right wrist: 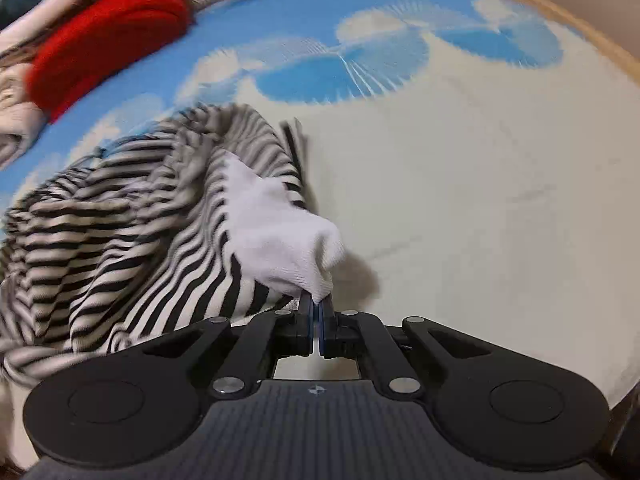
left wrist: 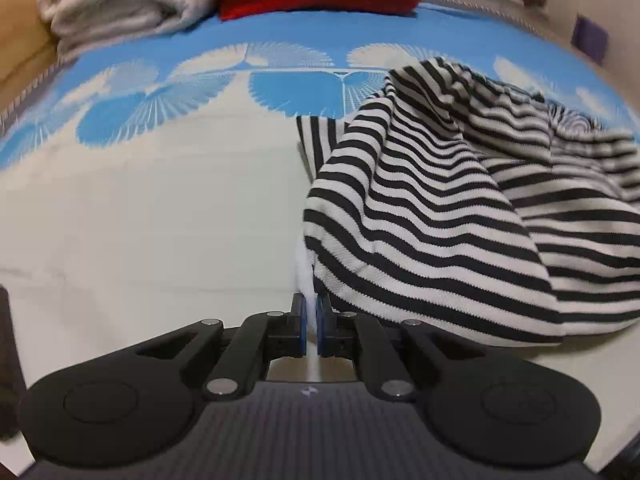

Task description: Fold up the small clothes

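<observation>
Right wrist view: right gripper [right wrist: 317, 307] sits low at 6 o'clock, its jaws pinched on a white sock [right wrist: 276, 232] lying over the rumpled striped garment [right wrist: 132, 240] at 9 o'clock. Left gripper [left wrist: 311, 312] grips white fabric; striped cloth spreads toward 3 o'clock on the blue-and-cream bedspread [left wrist: 160, 208].

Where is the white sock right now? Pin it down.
The white sock sits mid-frame in the right wrist view, pinched by the right gripper and draped against the striped garment.
</observation>
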### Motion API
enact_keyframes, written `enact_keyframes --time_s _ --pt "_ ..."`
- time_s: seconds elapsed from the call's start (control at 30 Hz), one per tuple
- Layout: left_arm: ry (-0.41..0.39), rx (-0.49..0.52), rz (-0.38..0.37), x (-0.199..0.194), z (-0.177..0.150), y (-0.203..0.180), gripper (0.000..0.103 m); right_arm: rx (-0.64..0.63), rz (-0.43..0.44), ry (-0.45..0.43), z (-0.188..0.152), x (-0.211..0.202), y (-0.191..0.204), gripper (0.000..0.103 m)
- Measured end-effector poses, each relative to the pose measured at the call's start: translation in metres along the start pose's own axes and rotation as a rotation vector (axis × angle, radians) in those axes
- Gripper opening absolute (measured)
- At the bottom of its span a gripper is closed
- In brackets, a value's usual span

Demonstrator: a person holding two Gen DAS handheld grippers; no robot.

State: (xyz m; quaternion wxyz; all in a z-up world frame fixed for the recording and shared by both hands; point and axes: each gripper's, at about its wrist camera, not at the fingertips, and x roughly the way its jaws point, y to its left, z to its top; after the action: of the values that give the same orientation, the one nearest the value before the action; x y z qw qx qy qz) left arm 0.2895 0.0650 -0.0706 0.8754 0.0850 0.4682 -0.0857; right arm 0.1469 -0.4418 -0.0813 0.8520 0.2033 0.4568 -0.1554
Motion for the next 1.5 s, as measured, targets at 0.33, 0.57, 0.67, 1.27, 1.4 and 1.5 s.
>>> enact_keyframes --time_s 0.33,0.57,0.67,1.27,1.4,1.5 --pt "0.003 -0.031 0.158 -0.003 -0.004 0.023 0.000 0.018 -0.040 -0.022 0.006 -0.001 -0.006 0.001" --pt "-0.089 -0.157 -0.043 -0.027 0.009 0.033 0.035 -0.024 -0.062 -0.055 -0.003 -0.013 0.008 0.022" --pt "-0.150 -0.099 -0.083 -0.037 0.016 0.010 0.082 -0.065 -0.078 -0.189 -0.016 -0.045 0.018 0.056" --pt "-0.217 0.011 -0.077 -0.046 0.026 -0.056 0.086 -0.193 0.023 -0.280 -0.089 -0.104 0.035 0.079" --pt "-0.215 -0.013 -0.059 -0.045 0.027 -0.048 0.086 -0.186 0.026 -0.289 -0.091 -0.103 0.034 0.079" --pt "-0.207 -0.041 -0.052 -0.042 0.029 -0.042 0.086 -0.196 0.026 -0.288 -0.090 -0.102 0.036 0.079"
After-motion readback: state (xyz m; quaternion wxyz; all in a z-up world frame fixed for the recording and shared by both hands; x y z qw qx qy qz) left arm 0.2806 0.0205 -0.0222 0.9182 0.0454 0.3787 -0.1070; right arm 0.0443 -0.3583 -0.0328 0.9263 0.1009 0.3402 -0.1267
